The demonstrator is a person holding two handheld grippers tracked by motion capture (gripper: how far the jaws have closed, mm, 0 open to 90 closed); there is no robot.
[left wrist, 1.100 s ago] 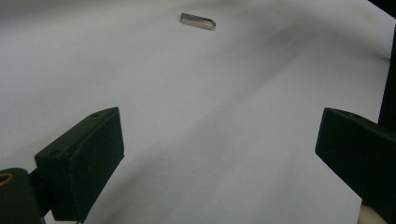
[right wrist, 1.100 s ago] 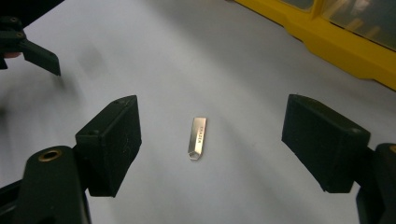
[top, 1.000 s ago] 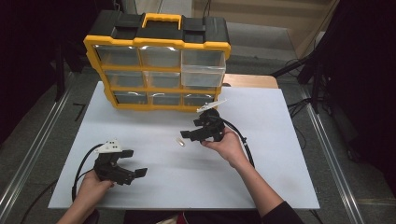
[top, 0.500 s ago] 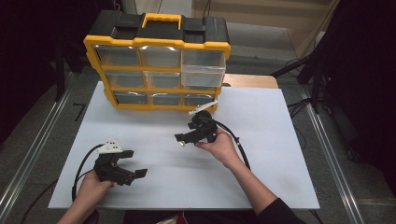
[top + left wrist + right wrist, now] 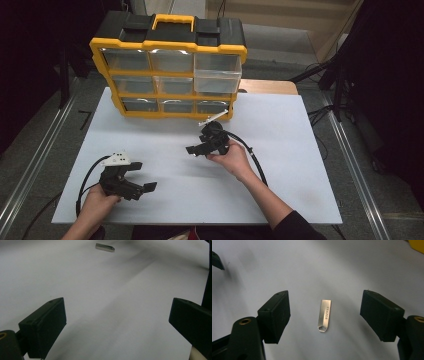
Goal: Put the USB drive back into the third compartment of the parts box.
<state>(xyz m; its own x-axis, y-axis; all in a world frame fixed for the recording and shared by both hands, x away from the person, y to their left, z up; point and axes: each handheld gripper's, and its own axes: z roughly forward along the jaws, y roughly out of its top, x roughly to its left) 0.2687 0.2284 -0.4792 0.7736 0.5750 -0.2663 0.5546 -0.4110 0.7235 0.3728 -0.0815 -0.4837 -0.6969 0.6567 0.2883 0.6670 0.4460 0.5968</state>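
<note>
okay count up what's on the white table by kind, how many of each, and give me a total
Handheld grippers: 2, left gripper and right gripper
Yellow and black drawer organiser: 1
Small silver metal stick: 1
Total: 4

The left gripper sits in the person's left hand near the counter's front-left corner, its fingers spread wide apart above the surface. The right gripper is held by the right hand near the counter's middle, fingers likewise parted wide and aimed down at the surface, the forearm reaching in from the front edge.
</note>
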